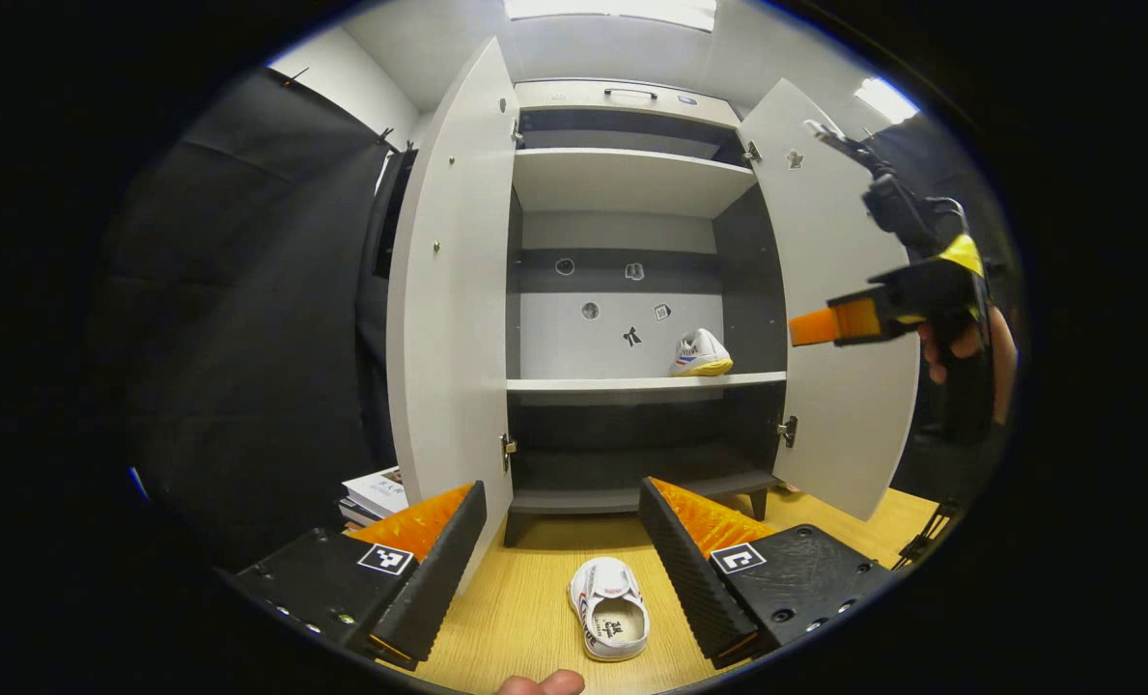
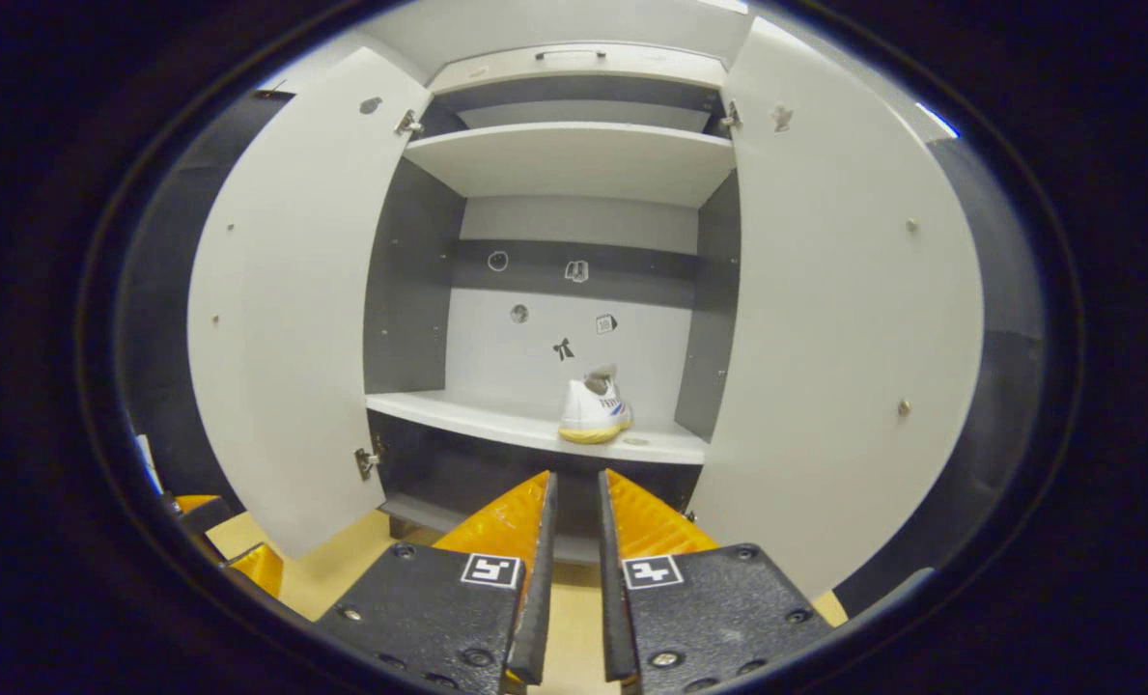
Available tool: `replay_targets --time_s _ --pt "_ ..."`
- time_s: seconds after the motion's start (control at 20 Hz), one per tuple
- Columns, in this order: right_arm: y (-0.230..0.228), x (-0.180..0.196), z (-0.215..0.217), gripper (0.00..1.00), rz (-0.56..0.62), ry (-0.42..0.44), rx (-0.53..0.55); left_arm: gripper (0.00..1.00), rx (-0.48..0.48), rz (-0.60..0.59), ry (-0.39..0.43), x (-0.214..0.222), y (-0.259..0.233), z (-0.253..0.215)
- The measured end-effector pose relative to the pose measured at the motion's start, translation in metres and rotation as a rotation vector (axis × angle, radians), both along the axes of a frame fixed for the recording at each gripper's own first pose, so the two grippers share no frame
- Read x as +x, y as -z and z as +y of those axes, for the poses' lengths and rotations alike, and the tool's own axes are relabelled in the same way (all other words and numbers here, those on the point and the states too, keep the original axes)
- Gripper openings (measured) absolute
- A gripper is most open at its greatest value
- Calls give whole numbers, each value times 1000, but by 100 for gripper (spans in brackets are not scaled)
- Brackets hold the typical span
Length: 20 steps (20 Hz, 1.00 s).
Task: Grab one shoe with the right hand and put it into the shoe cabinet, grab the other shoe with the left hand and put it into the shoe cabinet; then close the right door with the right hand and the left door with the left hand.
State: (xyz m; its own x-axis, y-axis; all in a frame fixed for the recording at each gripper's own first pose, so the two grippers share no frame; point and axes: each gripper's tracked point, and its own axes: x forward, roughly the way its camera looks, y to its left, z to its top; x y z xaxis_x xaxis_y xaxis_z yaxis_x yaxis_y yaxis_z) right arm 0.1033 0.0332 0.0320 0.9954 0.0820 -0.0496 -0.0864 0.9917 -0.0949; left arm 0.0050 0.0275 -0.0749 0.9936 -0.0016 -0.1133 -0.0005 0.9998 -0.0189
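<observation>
Our left gripper (image 1: 562, 555), jaws spread, hangs over the shoe (image 1: 609, 608) at lower centre — light, soft; we'd pinch its heel collar. Right gripper (image 2: 574, 569) — nearly closed, empty.

Left gripper (image 1: 562, 565): fingers wide apart, empty.
Floor shoe: white low-top shoe (image 1: 609, 608) on wooden floor (image 1: 520, 608), between the fingers.
Cabinet: white two-door shoe cabinet (image 1: 622, 290), both doors open.
Shelved shoe: white yellow-soled shoe (image 1: 700, 354), middle shelf's right end.
</observation>
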Motion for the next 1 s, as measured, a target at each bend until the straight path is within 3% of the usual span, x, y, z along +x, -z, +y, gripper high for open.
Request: replay_targets --time_s 0.15,0.25,0.4,0.5,0.55,0.6,0.9,1.0 --pt "15 -30 -4 50 -47 25 14 96 0 1 6 -6 4 -4" --pt "27 -52 -7 60 -55 32 26 96 8 11 7 -9 9 -7" --pt "46 -76 -10 65 -33 21 67 96 7 37 26 -15 20 -12" --pt "56 -87 -16 80 -27 26 98 96 -10 64 53 -18 32 -18" --pt "59 -92 -21 94 -27 36 108 96 -6 97 62 -19 43 -20" --pt "63 -98 -27 98 -27 51 112 95 4 145 66 -22 56 -20" --pt "73 -117 -45 100 -27 95 115 96 18 354 108 -16 131 -24" --pt "75 -122 -47 99 -28 93 125 96 -58 453 140 -14 162 -29"
